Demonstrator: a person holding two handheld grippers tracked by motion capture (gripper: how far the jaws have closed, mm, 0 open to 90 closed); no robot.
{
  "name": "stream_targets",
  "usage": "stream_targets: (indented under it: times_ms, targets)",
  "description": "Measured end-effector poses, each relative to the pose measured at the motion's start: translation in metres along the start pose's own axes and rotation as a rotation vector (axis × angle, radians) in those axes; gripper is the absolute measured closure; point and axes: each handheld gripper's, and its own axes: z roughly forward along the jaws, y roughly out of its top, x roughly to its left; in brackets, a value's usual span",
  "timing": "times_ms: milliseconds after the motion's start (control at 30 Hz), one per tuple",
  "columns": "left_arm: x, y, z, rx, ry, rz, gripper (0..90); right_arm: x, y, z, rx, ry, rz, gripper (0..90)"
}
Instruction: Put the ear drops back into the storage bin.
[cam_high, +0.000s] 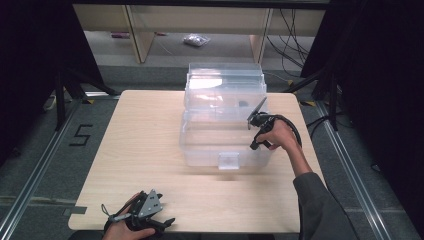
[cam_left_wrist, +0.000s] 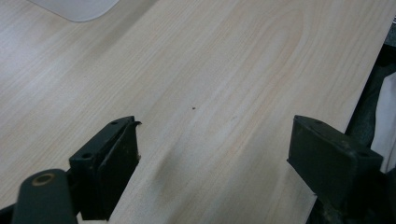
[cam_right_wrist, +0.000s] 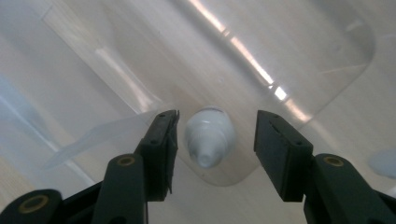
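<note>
A clear plastic storage box (cam_high: 225, 147) stands on the wooden table (cam_high: 140, 150) right of centre, with its lid (cam_high: 225, 80) swung up at the back. My right gripper (cam_high: 246, 106) reaches into the box from the right side. In the right gripper view it (cam_right_wrist: 217, 116) is open, and a small white bottle (cam_right_wrist: 210, 140) lies on the box floor between the jaws, its nozzle towards the camera; neither jaw touches it. My left gripper (cam_high: 167, 223) rests at the table's front edge, open (cam_left_wrist: 215, 128) over bare wood (cam_left_wrist: 210, 70).
The box has a front latch (cam_high: 229, 161). A corner of the box (cam_left_wrist: 79, 7) shows at the top left of the left gripper view. Beyond the table lie a floor mark "5" (cam_high: 80, 135), a plastic bag (cam_high: 196, 40) and cables (cam_high: 292, 45).
</note>
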Motion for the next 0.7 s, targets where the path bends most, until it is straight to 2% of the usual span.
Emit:
stream_targets:
  times_ms: [33,67,100,133,167,233,300,333,467,600,633,700]
  targets:
    - [-0.001,0.000,0.001,-0.011,0.005,-0.012,15.6,0.002,0.000,-0.005,-0.001,0.008,0.034,48.8]
    - [0.000,0.000,0.001,-0.003,0.010,-0.003,15.6,0.001,0.000,-0.008,-0.024,0.012,0.009,46.8]
    - [0.000,0.000,0.000,0.001,0.010,-0.003,15.6,0.003,0.000,-0.014,-0.039,0.008,0.022,43.7]
    - [0.000,0.000,0.000,0.003,0.010,-0.003,15.6,0.002,0.000,-0.018,-0.059,0.002,0.004,41.6]
    - [0.000,0.000,0.000,0.001,0.009,-0.004,15.6,0.004,-0.001,-0.022,-0.073,-0.005,0.023,40.7]
    - [0.000,0.000,0.000,-0.002,0.007,-0.006,15.6,0.006,-0.002,-0.031,-0.097,0.002,0.003,39.4]
    - [0.000,0.000,0.000,0.002,0.008,-0.004,15.6,0.009,-0.003,-0.037,-0.118,-0.006,0.015,37.1]
    - [0.000,0.000,0.000,0.003,0.010,-0.003,15.6,0.009,-0.004,-0.039,-0.128,-0.002,-0.002,36.8]
    - [0.000,0.000,0.000,0.002,0.009,-0.003,15.5,0.012,-0.007,-0.043,-0.142,-0.010,0.008,33.7]
    - [0.000,0.000,0.001,0.003,0.011,-0.005,15.6,0.015,-0.010,-0.045,-0.165,0.001,0.010,31.2]
    - [0.001,0.000,0.000,0.015,0.017,0.010,15.6,0.017,-0.010,-0.045,-0.172,-0.003,0.004,30.5]
    - [-0.001,0.000,0.001,-0.007,0.005,-0.014,15.6,0.021,-0.012,-0.048,-0.184,-0.001,-0.001,30.0]
